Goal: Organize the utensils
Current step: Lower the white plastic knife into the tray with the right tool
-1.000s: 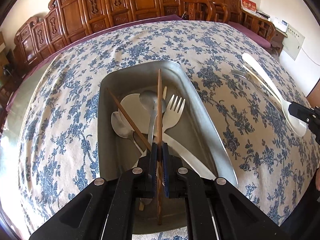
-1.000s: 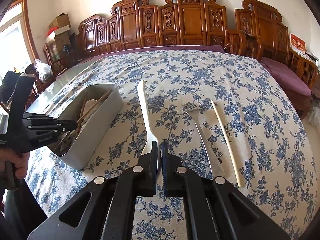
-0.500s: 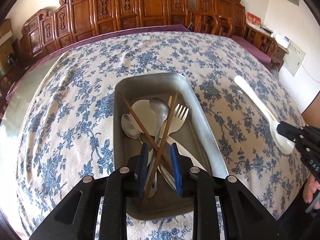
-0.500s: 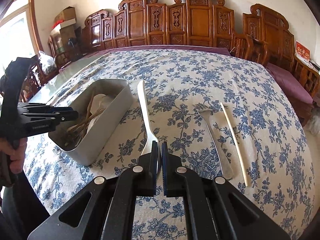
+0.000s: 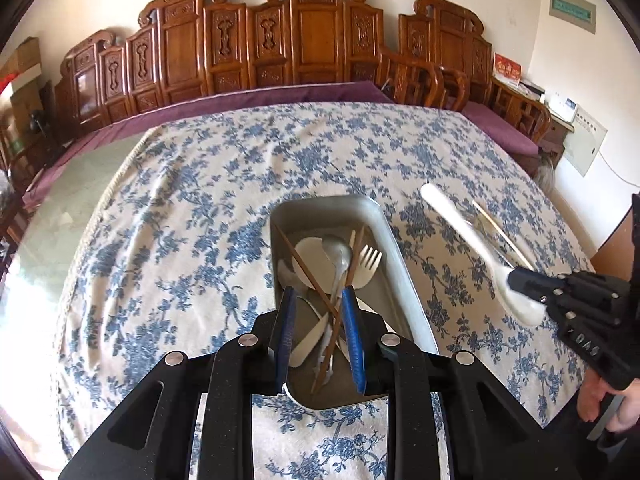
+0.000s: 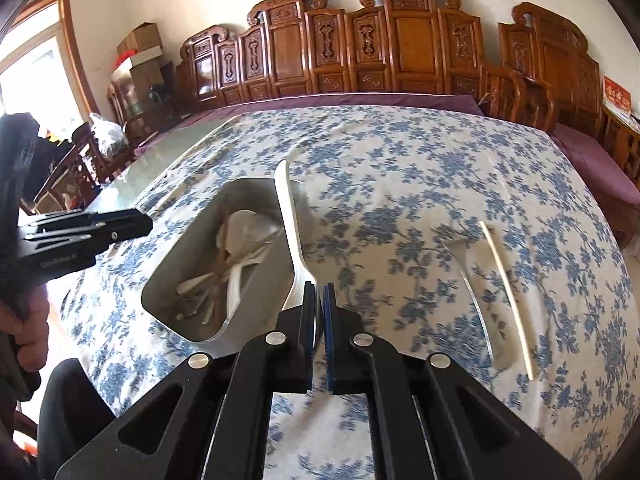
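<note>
My left gripper [image 5: 318, 336] stands apart above the metal tray [image 5: 404, 276]; my right gripper [image 6: 319, 320], marked "DAS", clamps the white spoon [image 6: 289, 232].

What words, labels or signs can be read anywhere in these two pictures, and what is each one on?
"DAS": on the black body of the right gripper, left wrist view.
Small pale lettering on the left gripper: blurred.
Green wall plaque: too small to read.
Red card with gold characters on the side cabinet: unreadable.
White wall panel: print too small.

Utensils [image 5: 336, 276] in tray [image 5: 400, 264]; chopstick [image 6: 506, 296] lies right.
</note>
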Demonstrator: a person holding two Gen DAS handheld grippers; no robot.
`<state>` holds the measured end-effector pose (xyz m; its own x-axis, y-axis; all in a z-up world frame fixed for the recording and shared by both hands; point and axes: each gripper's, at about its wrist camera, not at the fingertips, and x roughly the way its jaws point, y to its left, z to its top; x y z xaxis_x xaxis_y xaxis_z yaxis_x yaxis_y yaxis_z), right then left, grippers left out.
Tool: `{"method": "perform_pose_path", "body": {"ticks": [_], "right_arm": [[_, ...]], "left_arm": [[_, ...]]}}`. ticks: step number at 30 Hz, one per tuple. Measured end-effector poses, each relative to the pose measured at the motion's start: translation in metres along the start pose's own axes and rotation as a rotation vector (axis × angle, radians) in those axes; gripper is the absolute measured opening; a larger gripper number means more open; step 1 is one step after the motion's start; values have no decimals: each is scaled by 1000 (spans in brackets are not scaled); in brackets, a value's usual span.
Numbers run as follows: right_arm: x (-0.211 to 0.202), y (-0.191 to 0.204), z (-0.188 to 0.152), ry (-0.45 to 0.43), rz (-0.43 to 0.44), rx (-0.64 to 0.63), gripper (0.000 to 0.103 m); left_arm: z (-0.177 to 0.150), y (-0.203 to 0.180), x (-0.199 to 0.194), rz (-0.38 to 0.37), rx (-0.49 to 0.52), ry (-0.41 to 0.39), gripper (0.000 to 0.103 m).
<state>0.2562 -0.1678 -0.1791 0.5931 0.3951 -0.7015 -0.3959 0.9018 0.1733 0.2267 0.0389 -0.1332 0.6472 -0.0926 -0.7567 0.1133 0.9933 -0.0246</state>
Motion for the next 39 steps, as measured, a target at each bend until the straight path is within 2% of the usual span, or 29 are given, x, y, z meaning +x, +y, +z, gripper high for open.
{"method": "perform_pose_path", "body": {"ticks": [11, 14, 19, 27, 35, 39], "right_arm": [[31, 44, 17, 46, 55, -21, 5], [38, 51, 20, 59, 66, -15, 5], [57, 63, 24, 97, 77, 4, 5], [84, 86, 25, 142, 36, -7, 5], [91, 95, 23, 158, 12, -1, 5], [93, 94, 21, 166, 48, 34, 8]], "left_arm": [[-4, 22, -14, 9, -33, -17, 22], [-6, 29, -16, 14, -42, -17, 27], [-10, 40, -17, 19, -58, -14, 27], [-13, 53, -25, 20, -78, -27, 27], [-17, 63, -32, 26, -94, -35, 27], [-19, 63, -36, 29, -96, -37, 27]]}}
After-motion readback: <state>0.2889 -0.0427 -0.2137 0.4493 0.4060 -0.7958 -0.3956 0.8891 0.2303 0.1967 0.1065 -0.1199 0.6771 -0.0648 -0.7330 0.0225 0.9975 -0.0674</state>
